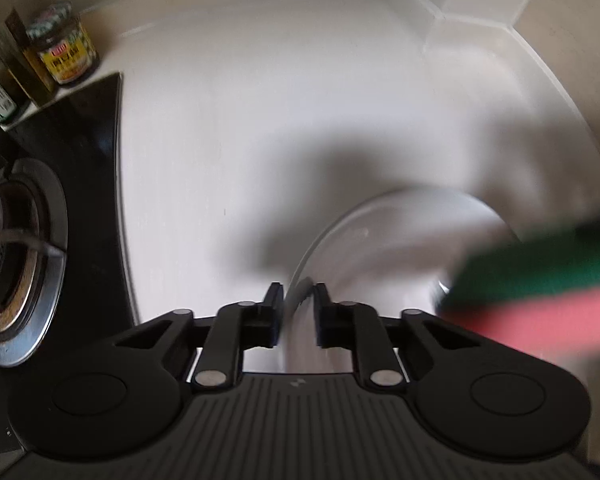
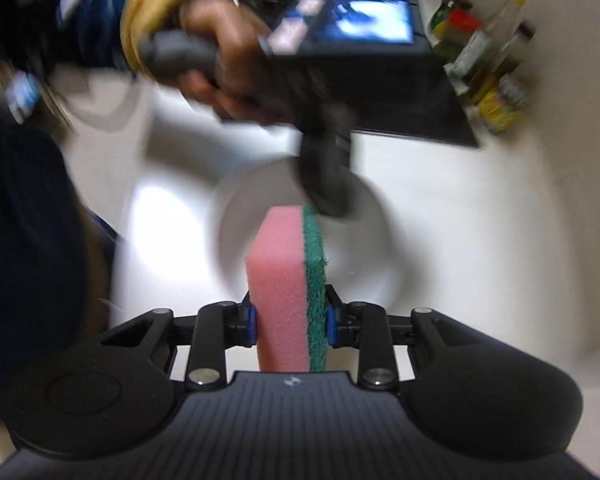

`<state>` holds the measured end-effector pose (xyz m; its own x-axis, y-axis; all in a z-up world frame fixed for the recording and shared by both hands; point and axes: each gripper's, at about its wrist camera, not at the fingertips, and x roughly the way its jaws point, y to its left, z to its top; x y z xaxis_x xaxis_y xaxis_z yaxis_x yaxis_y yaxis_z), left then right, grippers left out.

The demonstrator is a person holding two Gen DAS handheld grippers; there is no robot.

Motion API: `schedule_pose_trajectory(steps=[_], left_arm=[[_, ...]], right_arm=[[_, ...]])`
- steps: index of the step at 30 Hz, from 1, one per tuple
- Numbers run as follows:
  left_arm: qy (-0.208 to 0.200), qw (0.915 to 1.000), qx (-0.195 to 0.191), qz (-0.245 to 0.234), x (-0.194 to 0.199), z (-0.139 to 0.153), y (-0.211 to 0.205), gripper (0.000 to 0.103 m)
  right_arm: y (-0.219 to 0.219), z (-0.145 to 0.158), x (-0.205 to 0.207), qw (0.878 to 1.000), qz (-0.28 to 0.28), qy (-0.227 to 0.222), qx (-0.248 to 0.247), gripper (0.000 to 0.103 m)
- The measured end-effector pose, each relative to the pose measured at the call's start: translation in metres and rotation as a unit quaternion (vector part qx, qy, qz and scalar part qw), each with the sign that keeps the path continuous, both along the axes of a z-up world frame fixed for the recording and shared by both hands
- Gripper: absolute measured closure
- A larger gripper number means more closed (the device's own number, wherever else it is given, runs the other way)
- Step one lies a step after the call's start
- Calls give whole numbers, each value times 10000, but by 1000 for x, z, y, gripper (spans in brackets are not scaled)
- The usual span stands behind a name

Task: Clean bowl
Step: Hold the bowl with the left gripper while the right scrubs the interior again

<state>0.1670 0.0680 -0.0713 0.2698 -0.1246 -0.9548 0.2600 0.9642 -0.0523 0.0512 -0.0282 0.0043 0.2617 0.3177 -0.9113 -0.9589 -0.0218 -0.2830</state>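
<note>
Worktop [image 1: 260,120] of plain white fills both views, running back to a pale tiled wall with a boxed-in corner. At one end a black glass hob [image 1: 96,168] with a steel-ringed gas burner [image 1: 16,248] is set into it, and jars and bottles [image 1: 60,52] stand crowded between hob and wall. The white bowl [image 2: 360,248] sits on the worktop just beside the hob. The left tool [image 1: 296,300] stands narrow, its pads on either side of the bowl's rim, gripping it; a hand [image 2: 224,60] in a yellow cuff holds its handle. The right tool [image 2: 290,316] is clamped on a pink and green sponge [image 2: 288,276], above the bowl.
</note>
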Motion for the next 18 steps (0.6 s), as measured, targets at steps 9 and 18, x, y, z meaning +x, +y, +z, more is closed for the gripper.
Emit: schedule_pose_trajectory(steps=[9, 18], left_arm=[[-301, 9985, 445, 53, -34, -1, -12, 87], [-1012, 9916, 670, 448, -41, 1, -37, 70]], right_arm=[[32, -61, -41, 9779, 1392, -1039, -1165, 76], [35, -31, -35, 9927, -139, 883, -810, 76]])
